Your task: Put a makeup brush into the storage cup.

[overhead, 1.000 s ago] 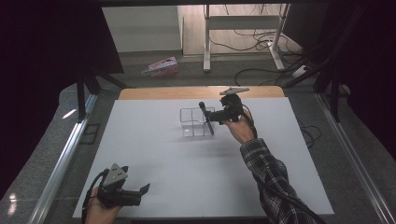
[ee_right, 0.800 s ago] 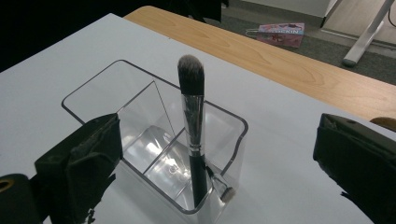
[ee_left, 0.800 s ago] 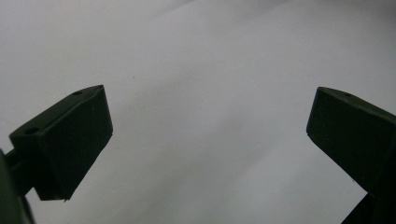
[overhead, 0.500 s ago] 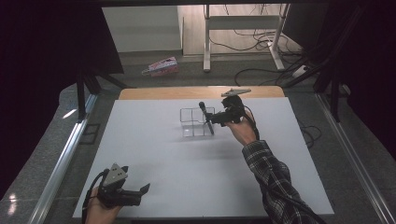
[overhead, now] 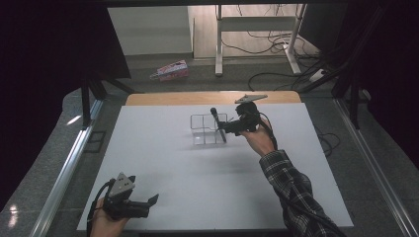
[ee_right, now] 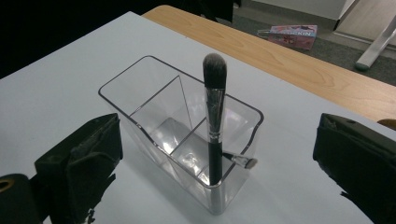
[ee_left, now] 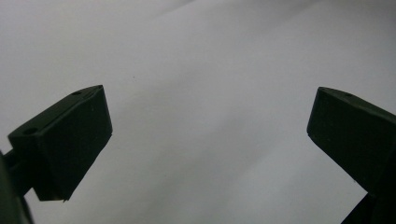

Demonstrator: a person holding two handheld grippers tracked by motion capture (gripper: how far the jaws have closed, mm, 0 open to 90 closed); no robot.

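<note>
With our right gripper (ee_right: 219,154) jaws wide around the brush (ee_right: 215,116) standing in the clear organizer (ee_right: 140,100), a careless withdrawal could tip both; left gripper (ee_left: 208,140) jaws also wide.

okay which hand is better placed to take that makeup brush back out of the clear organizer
Right. The right gripper sits beside the clear organizer, jaws open and facing the makeup brush. The left gripper rests at the table's near edge, far away.

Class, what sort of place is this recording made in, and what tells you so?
Probably a lab or test workspace: a white table under a fixed camera, loose cables on the floor, and a handheld gripper by a clear organiser.
</note>
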